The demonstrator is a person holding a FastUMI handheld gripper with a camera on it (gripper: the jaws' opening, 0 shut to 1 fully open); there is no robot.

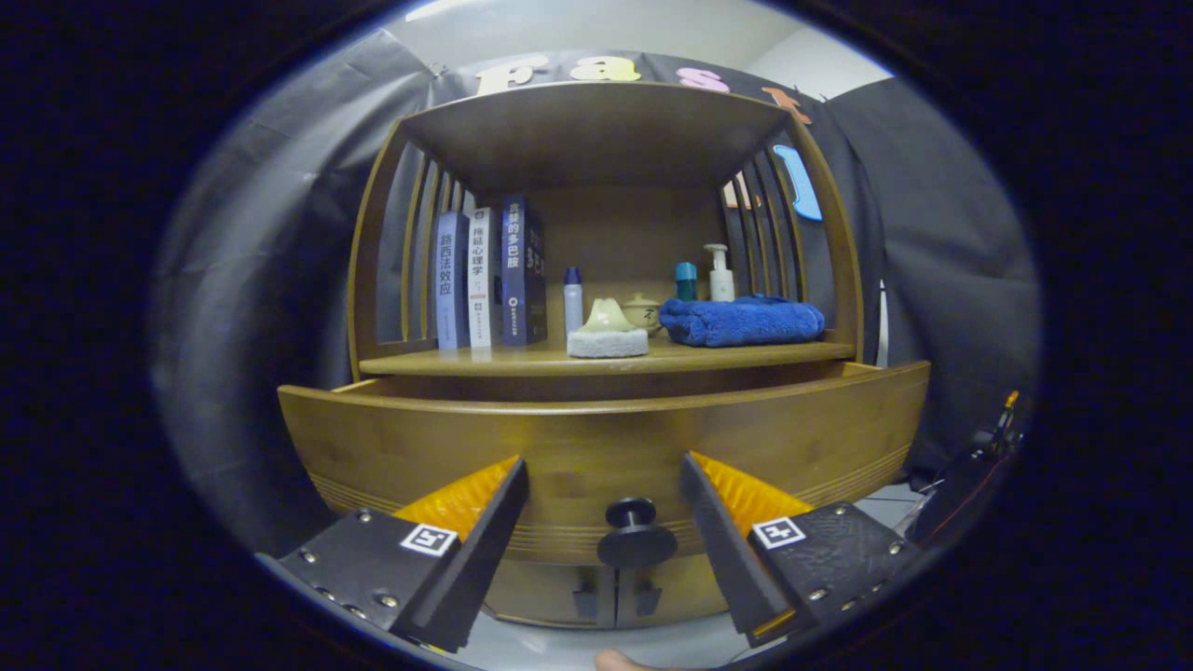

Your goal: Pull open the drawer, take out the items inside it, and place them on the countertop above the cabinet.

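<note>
1. Drawer, wood cabinet, booth: the drawer front bulges toward the camera and stands forward of the shelf edge above it, so it looks part-open. A dark gap runs along its top rim; the contents can't be made out from this angle.
2. Key relation: the round dark knob sits low on the front, centred between the two fingers and slightly beyond their tips. It lies dead ahead, its stem pointing straight back at the gripper, so any further pull looks like a straight draw toward the camera.
3. Gripper: fingers spread wide, one each side of the knob, neither touching it, nothing held.
4. Look of the drawer: warm bamboo-tone wood, fine grooved lines near the bottom edge, long axis running side to side across the cabinet.
5. Countertop directly above and behind the drawer, already carrying a blue folded towel, a small mountain-shaped ornament on a pale base, a few bottles, a small pot and upright books.
6. Judgement: free room for items looks likeliest along the front strip below the books.
</note>
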